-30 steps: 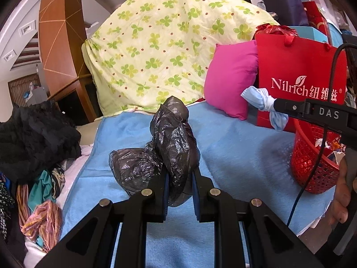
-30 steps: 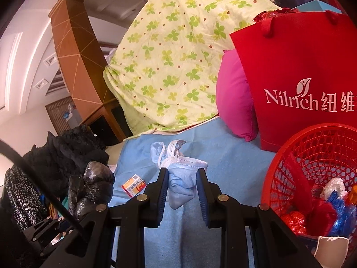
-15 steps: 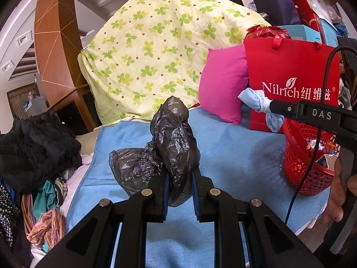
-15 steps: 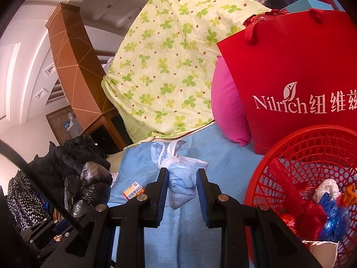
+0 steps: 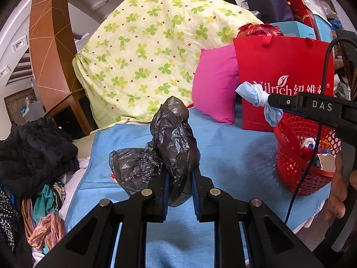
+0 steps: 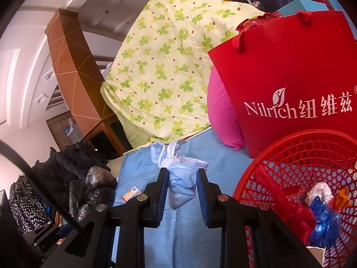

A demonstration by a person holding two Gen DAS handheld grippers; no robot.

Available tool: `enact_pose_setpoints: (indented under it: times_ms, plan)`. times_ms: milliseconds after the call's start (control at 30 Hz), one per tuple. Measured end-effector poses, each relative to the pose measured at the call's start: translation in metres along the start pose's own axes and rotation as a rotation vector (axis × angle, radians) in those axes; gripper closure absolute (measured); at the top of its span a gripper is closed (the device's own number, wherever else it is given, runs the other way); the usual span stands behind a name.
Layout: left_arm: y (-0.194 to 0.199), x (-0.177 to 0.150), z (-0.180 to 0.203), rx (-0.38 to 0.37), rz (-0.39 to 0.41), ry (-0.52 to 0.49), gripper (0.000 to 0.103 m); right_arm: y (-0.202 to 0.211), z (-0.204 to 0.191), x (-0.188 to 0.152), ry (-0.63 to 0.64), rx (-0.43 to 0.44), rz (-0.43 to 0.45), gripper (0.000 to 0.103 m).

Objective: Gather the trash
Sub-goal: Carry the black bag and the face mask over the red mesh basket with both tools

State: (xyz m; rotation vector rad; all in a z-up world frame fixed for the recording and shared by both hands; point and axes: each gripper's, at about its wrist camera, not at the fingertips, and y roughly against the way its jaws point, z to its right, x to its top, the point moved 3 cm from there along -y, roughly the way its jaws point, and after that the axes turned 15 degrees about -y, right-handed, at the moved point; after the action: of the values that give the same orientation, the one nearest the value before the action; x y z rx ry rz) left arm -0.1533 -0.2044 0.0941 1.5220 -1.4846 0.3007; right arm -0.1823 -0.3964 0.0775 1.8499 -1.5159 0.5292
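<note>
My left gripper (image 5: 178,176) is shut on a crumpled black plastic bag (image 5: 171,138) and holds it above the blue bed cover (image 5: 234,156). My right gripper (image 6: 181,174) is shut on a crumpled light blue face mask (image 6: 178,183), just left of the red mesh basket (image 6: 279,163). The basket holds several pieces of trash, red, blue and white. In the left wrist view the right gripper (image 5: 271,102) carries the mask (image 5: 258,98) above the basket's (image 5: 290,169) left rim. The black bag also shows in the right wrist view (image 6: 93,189) at lower left.
A red Nilrich paper bag (image 6: 290,78) and a pink pillow (image 5: 214,84) stand behind the basket. A clover-print quilt (image 5: 156,44) is heaped at the back. A small orange and white box (image 6: 131,193) lies on the cover. Dark clothes (image 5: 33,154) pile up at left.
Both grippers have moved right toward the basket with their loads. The basket now fills more of the right wrist view and the mask is closer to its rim.
</note>
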Motion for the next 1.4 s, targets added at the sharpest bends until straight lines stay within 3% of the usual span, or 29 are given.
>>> enact_pose_setpoints:
  times_ms: [1400]
  plan:
    - [0.014, 0.038, 0.062, -0.062, 0.053, -0.124, 0.084, 0.055, 0.066, 0.042, -0.105, -0.033, 0.096, 0.075]
